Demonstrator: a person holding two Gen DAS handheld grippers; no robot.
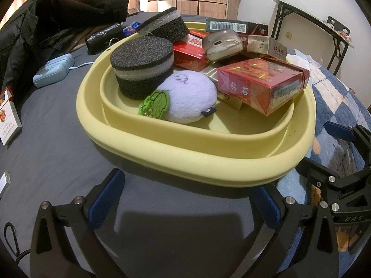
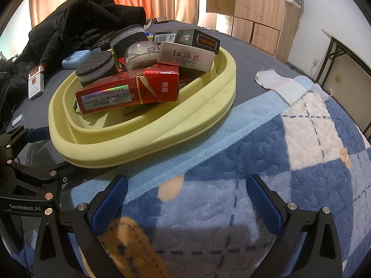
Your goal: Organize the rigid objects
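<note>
A yellow basin point(image 1: 185, 162) point(image 2: 208, 106) rests on the bed. In it lie two black foam cylinders point(image 1: 142, 67) point(image 2: 97, 69), a purple plush ball point(image 1: 190, 97), a red cigarette box point(image 1: 262, 85) point(image 2: 129, 90), a silver-white box point(image 2: 185, 56), a dark box point(image 2: 197, 38) and a grey case point(image 1: 220, 44) point(image 2: 141, 55). My left gripper point(image 1: 185, 197) is open just before the basin's near rim, nothing between its fingers. My right gripper point(image 2: 185, 199) is open over the blue blanket, right of the basin. Each gripper shows at the edge of the other's view.
A white-and-red cigarette pack point(image 1: 8, 118) point(image 2: 36, 81) stands left of the basin on the dark sheet. A light blue case point(image 1: 53, 69) point(image 2: 75, 58) and a black jacket point(image 1: 34, 23) lie behind. A white cloth point(image 2: 278, 83) and a folding table point(image 2: 347, 53) are to the right.
</note>
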